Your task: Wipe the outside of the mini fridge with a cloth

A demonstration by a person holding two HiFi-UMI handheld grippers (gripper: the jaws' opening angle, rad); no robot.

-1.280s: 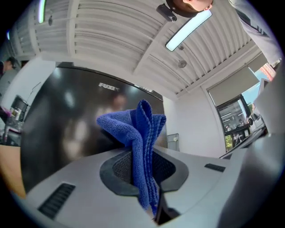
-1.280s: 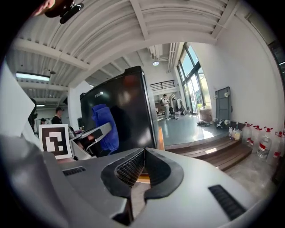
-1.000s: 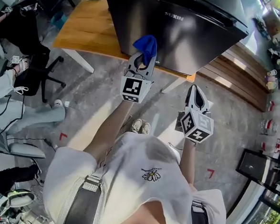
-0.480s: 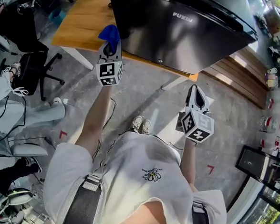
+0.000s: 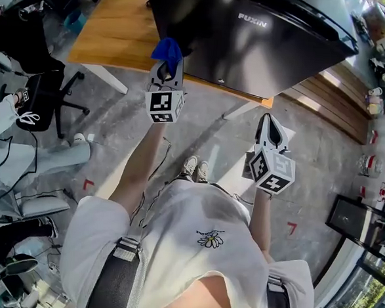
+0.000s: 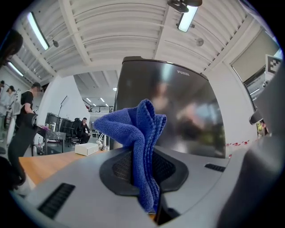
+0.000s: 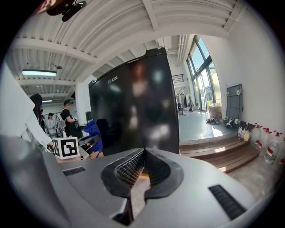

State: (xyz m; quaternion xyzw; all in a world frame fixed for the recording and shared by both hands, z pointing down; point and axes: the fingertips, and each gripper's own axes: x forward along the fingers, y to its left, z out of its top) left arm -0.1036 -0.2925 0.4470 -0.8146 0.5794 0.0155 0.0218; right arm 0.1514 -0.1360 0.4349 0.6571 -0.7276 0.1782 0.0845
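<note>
Since half a second ago the left gripper (image 5: 167,68) has come back rightward from the fridge's left edge, after sweeping left from the middle of the door. The right one has barely shifted.

On the left, that gripper's jaws are clamped on the blue cloth (image 6: 140,147). Only a narrow fold sits in the pinch, and the rest bunches loosely above the tips. The cloth (image 5: 167,49) is by the lower left corner of the fridge (image 5: 266,43), which stands on a wooden table (image 5: 115,39). Whether the cloth touches the door I cannot tell.

The thin fold could drag out of the pinch during a firm stroke. If it flattens, the hard tips might scuff the glossy door.

Further right, the right gripper (image 5: 268,126) hangs low, well clear of the fridge, its jaws closed on nothing. The fridge is therefore unsteadied, and a hard push might shift it.
</note>
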